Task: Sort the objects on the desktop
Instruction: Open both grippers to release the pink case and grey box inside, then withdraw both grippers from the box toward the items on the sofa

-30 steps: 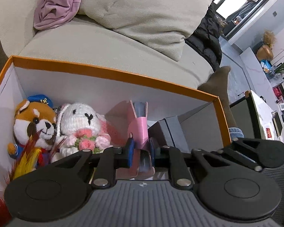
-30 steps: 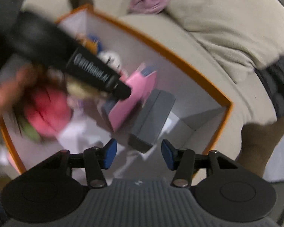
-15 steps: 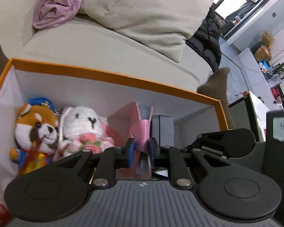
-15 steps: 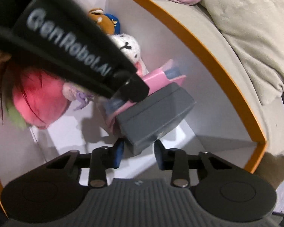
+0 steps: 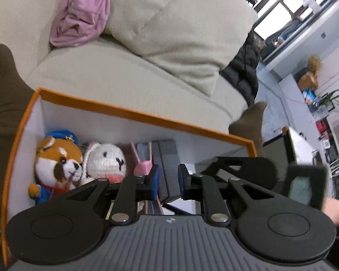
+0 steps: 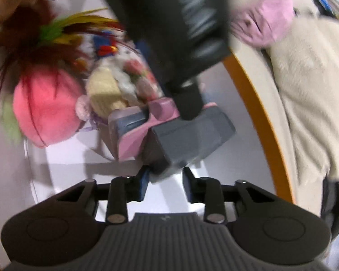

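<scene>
Box [image 5: 133,113]: my plush toys, pink case [image 6: 133,142] and grey case [image 6: 192,140] already packed inside.
Right gripper [image 6: 166,184]: jaws opening — grey case's corner between them, apparently released.
Left gripper [image 5: 168,181]: narrowly parted, empty.
Left: cannot tell.

The left gripper [image 5: 167,181], black linkage arms with blue-padded fingers, points steeply down with a narrow gap between its pads; whether they press anything cannot be told. The right gripper [image 6: 166,184] of the same build also points steeply down, its jaws opening. A hand [image 5: 334,210] shows at the right edge.
</scene>
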`<state>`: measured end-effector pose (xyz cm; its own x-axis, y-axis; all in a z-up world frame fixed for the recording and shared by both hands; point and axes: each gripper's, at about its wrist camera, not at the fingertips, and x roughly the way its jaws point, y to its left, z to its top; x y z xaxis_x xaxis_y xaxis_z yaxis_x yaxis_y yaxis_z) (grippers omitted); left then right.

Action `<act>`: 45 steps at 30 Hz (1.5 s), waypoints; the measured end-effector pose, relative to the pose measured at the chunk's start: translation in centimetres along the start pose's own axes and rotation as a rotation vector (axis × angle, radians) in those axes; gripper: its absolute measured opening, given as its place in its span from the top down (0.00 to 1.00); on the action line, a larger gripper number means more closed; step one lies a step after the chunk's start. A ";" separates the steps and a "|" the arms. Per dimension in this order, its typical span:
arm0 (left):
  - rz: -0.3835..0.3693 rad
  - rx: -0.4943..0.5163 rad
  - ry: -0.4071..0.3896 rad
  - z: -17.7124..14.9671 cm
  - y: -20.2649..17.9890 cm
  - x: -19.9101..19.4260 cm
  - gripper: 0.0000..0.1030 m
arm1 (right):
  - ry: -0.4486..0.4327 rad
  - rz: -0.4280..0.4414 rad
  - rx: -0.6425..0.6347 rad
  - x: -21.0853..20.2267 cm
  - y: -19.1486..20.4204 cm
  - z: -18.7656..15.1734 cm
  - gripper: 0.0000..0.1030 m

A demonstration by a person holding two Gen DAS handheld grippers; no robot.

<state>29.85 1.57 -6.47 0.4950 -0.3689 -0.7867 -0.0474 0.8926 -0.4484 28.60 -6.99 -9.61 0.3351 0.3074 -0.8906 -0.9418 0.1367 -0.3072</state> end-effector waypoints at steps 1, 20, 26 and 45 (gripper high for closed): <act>0.006 -0.001 -0.005 0.0 0.1 -0.4 0.82 | 0.016 -0.008 -0.019 0.2 0.2 0.0 0.59; 0.036 -0.016 -0.018 -2.1 1.8 -3.6 0.82 | 0.048 0.129 0.358 -2.4 -2.1 -0.4 0.31; 0.045 -0.027 -0.015 -2.5 2.1 -4.0 0.82 | 0.080 0.157 0.665 -1.6 -5.2 -1.4 0.49; 0.024 0.154 -0.081 -7.7 -1.2 -9.0 0.82 | 0.002 0.048 0.691 -5.2 -0.2 -3.6 0.43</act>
<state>18.76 1.84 -2.12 0.5636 -0.3303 -0.7571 0.0703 0.9324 -0.3544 26.99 -11.97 -6.12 0.2927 0.3264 -0.8988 -0.7219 0.6918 0.0161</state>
